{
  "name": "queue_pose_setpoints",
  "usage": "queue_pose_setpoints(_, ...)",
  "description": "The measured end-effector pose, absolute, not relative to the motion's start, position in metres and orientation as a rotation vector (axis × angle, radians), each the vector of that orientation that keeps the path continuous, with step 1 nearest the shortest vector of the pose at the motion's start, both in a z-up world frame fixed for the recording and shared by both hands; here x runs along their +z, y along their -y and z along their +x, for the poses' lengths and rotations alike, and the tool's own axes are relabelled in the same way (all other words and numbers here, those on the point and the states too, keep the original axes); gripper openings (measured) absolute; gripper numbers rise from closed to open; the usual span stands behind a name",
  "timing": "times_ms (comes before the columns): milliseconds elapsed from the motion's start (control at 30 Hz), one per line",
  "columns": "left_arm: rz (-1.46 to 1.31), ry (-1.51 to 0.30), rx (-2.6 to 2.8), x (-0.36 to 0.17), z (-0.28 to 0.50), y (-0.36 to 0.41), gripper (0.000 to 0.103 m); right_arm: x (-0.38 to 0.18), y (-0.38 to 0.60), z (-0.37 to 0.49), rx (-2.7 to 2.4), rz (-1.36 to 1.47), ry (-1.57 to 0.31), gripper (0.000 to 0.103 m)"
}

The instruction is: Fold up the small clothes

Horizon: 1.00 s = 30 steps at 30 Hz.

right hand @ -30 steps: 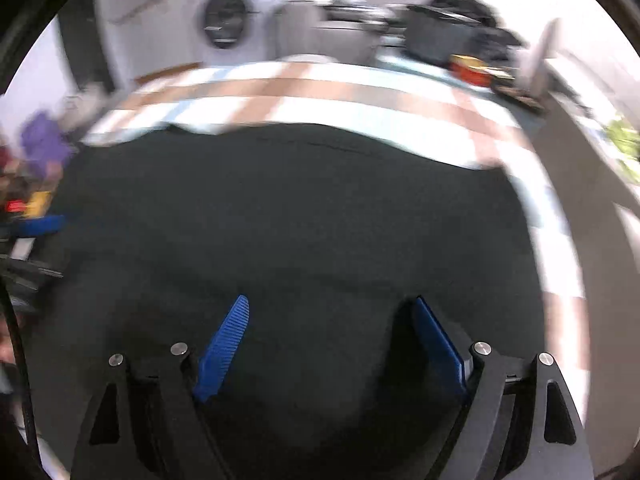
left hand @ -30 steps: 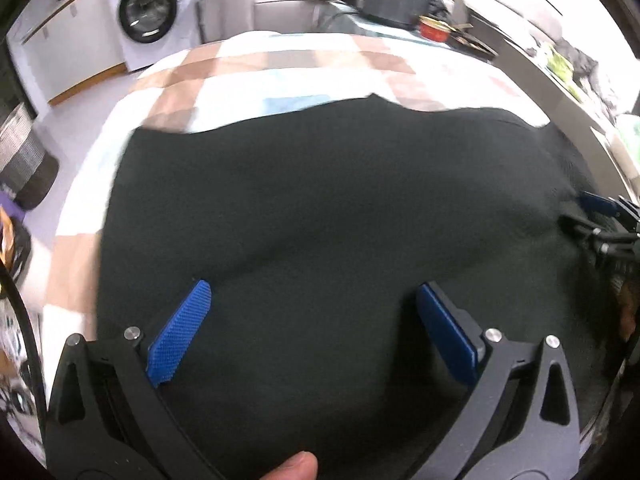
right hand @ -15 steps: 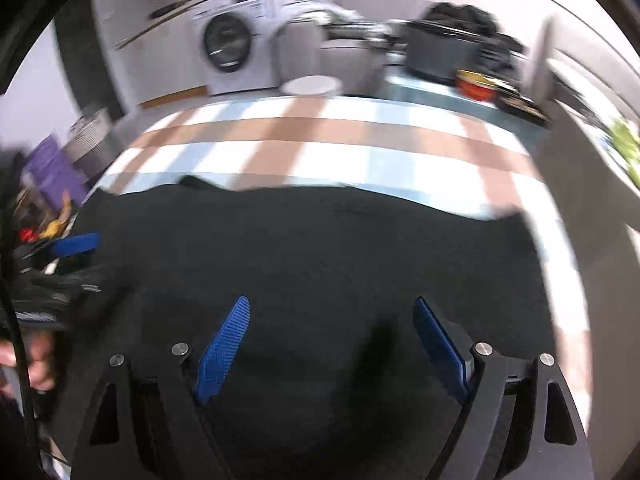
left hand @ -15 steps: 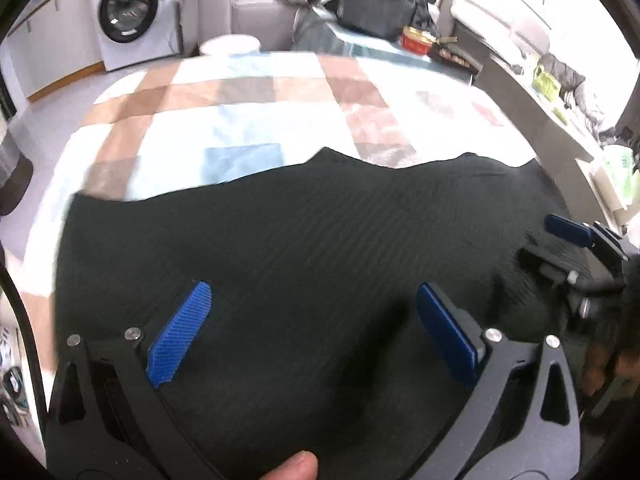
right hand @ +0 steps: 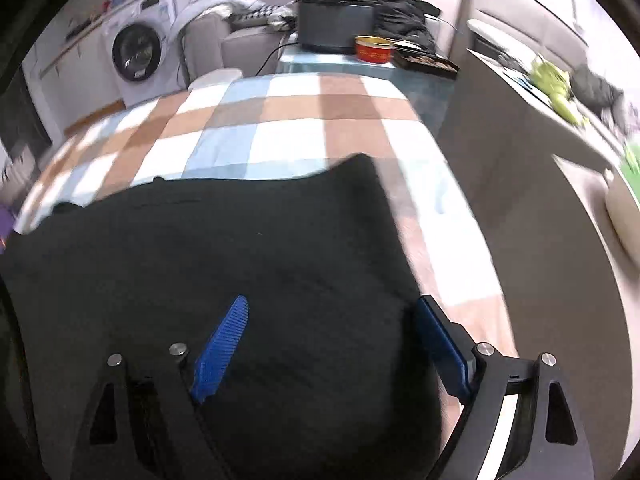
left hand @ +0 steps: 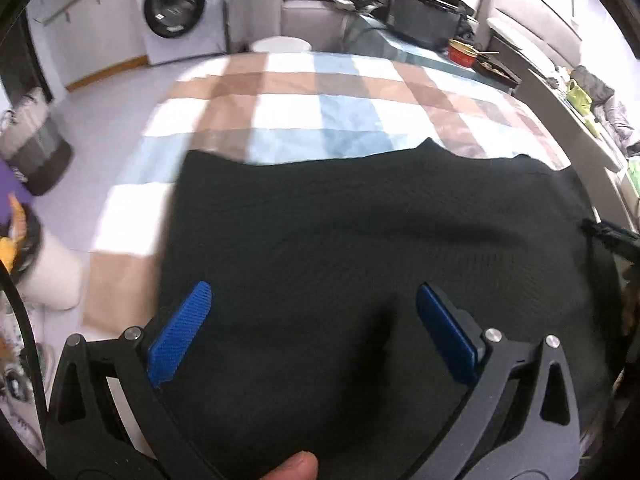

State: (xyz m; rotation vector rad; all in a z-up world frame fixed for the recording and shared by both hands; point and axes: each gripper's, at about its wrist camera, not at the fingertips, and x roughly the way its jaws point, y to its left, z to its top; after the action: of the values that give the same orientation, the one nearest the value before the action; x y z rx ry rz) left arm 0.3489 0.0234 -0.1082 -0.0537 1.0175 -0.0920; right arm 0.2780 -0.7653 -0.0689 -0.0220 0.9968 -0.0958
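A black knit garment (left hand: 360, 248) lies spread flat on a checked cloth of blue, brown and white (left hand: 320, 112). My left gripper (left hand: 312, 320) hovers over the garment's near left part, jaws wide apart, with only flat fabric under them. A fingertip shows at the bottom edge of the left wrist view. My right gripper (right hand: 332, 340) stands open above the garment (right hand: 224, 248) near its right edge, its right pad over the cloth (right hand: 288, 120). The right gripper's black frame (left hand: 612, 236) shows at the garment's right side in the left wrist view.
A washing machine (left hand: 176, 12) and a grey sofa (left hand: 304, 12) stand at the back. A dark box (right hand: 336, 24), a red bowl (right hand: 374, 48) and a tray sit on a far table. A pale counter (right hand: 520, 128) runs along the right. Baskets (left hand: 36, 148) stand on the floor at left.
Both grippers have drawn back toward me and apart over the garment, and much more checked cloth now shows beyond its far edge. Both jaws stayed wide apart and empty.
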Motion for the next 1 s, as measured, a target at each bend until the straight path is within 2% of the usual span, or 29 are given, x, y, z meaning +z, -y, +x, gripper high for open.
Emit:
queue_pose_setpoints(167, -0.094, -0.973, -0.061, -0.083, 0.272, -0.044, 0.102, -0.046, 0.743, 0.206, 0.062, -0.001, -0.939, 0.087)
queue_pose_setpoints(400, -0.094, -0.996, -0.017, -0.099, 0.174, -0.044, 0.102, -0.073, 0.681, 0.118, 0.271, -0.119, -0.971, 0.087)
queue_pose_setpoints(600, -0.159, -1.046, 0.099, -0.118, 0.130, -0.089, 0.102, -0.081, 0.707, 0.080, 0.210, -0.172, -0.950, 0.087)
queue_pose_setpoints(767, -0.214, -1.035, 0.187, -0.107, 0.092, -0.120, 0.102, -0.077, 0.734, 0.058, 0.073, -0.141, -0.955, 0.088)
queue_pose_setpoints(1000, -0.384, -0.961, 0.185, -0.086, 0.052, -0.140, 0.102, -0.056, 0.689, 0.036, 0.205, -0.072, -0.875, 0.088)
